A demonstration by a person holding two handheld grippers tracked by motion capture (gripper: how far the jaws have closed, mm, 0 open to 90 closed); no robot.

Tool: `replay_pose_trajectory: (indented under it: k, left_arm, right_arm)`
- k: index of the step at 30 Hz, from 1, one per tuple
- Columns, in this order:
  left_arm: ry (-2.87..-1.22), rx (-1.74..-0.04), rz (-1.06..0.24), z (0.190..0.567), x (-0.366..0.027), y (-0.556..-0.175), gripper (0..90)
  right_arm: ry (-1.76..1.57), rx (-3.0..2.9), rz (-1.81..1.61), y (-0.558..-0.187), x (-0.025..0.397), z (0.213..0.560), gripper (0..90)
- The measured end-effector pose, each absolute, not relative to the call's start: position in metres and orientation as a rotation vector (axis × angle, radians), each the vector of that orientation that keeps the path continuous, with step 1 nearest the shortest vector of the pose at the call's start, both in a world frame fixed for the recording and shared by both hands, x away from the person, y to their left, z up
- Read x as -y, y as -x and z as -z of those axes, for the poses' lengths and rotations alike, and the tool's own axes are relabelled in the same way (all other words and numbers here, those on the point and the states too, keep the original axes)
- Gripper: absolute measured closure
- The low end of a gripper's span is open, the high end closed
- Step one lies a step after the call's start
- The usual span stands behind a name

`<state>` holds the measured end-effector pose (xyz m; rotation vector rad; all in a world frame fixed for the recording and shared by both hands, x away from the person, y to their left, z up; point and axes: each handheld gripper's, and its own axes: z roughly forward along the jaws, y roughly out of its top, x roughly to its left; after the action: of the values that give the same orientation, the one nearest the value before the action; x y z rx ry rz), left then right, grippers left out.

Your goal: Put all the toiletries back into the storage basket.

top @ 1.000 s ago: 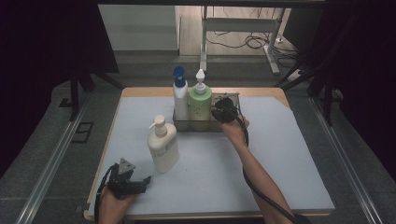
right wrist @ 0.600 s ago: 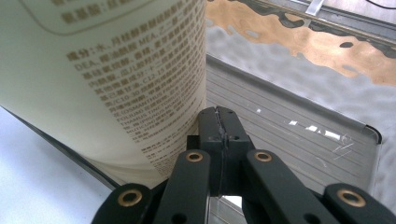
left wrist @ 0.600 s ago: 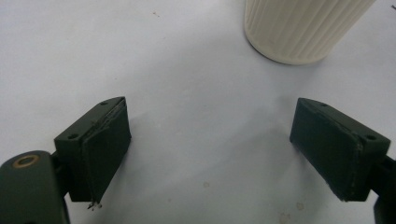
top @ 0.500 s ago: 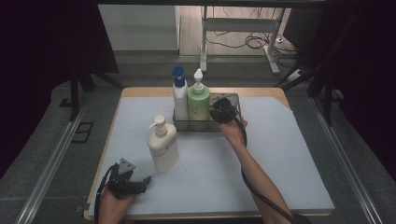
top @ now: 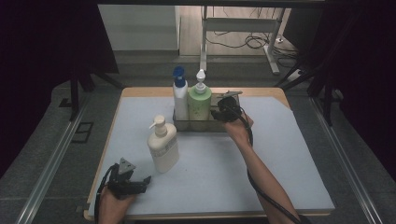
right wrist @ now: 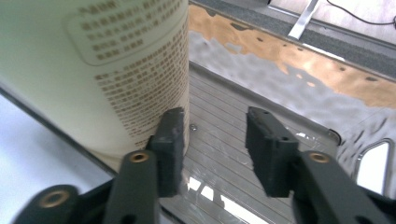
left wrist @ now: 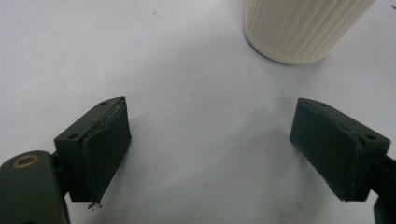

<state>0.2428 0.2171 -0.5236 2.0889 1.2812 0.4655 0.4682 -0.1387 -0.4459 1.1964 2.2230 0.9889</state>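
Hovering, right gripper (right wrist: 212,149): jaws partly apart, gripping nothing, beside green pump bottle (top: 199,103) in metal tray (top: 201,125).
Resting, left gripper (left wrist: 210,154): jaws wide apart, holding nothing, near cream pump bottle (top: 163,147).

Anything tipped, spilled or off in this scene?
Nothing stands out. The blue-capped bottle and green bottle stand upright in the metal tray; the cream pump bottle stands upright on the mat. No spill shows. The left gripper and the right gripper are open.
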Motion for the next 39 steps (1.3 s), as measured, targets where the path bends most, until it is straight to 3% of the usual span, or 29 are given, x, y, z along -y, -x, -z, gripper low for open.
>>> replay_pose_trajectory:
  k: [12, 19, 25, 39]
  left_arm:
    - [-2.088, -1.282, -0.466, 0.524, -0.217, -0.243, 12.2]
    - [-2.088, -1.281, -0.466, 0.524, -0.217, -0.243, 12.2]
    - [-2.088, -1.281, -0.466, 0.524, -0.217, -0.243, 12.2]
    - [-2.088, -1.281, -0.465, 0.524, -0.217, -0.243, 12.2]
  right_arm:
    - [-1.111, -2.286, -1.055, -0.450, 0.147, 0.426, 34.5]
    - [-1.039, -2.319, -1.008, -0.435, 0.147, 0.421, 12.3]
    - [-0.980, -2.338, -0.991, -0.425, 0.152, 0.418, 3.1]
    - [-0.995, -2.347, -1.078, -0.400, 0.179, 0.403, 0.0]
